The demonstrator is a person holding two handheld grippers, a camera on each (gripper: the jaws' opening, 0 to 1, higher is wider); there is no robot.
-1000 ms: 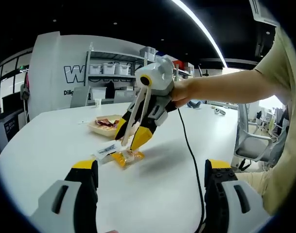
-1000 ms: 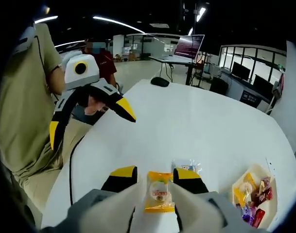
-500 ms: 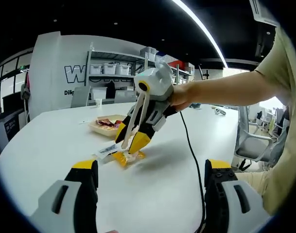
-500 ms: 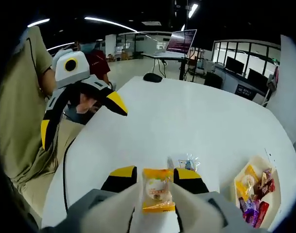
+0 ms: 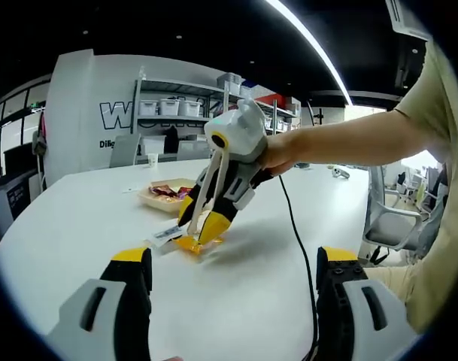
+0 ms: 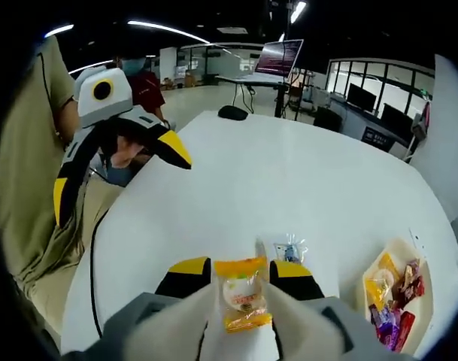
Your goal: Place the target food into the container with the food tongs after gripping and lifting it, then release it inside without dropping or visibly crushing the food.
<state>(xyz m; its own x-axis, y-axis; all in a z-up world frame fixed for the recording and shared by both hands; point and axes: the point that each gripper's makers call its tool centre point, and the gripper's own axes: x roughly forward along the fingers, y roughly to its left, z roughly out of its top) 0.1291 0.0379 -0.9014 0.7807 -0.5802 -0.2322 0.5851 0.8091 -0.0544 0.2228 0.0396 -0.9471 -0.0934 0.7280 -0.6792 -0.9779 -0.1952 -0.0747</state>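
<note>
An orange snack packet [image 6: 242, 292] lies on the white table [image 6: 289, 180]. My right gripper [image 6: 240, 269] is open and narrowly set. Its jaws stand close on either side of the packet, low over the table. From the left gripper view, the right gripper [image 5: 201, 228] points down at the orange packet [image 5: 192, 243], its tips touching or nearly touching it. The container, a shallow beige tray [image 6: 418, 289] of wrapped sweets, sits to the right; in the left gripper view that tray [image 5: 150, 195] lies beyond the packet. My left gripper [image 5: 232, 274] hangs wide open over the bare table.
A small clear packet [image 6: 289, 250] lies just beyond the orange one, with its white label side [image 5: 164, 232] showing. The left gripper [image 6: 112, 154] is held at the left. A cable [image 5: 298, 248] trails across the table. Office chairs [image 5: 383, 226], shelves and a person stand around.
The right gripper has come down closer onto the orange packet, which now fills the gap between its jaws. Its jaw gap looks unchanged. The left gripper has stayed put.
</note>
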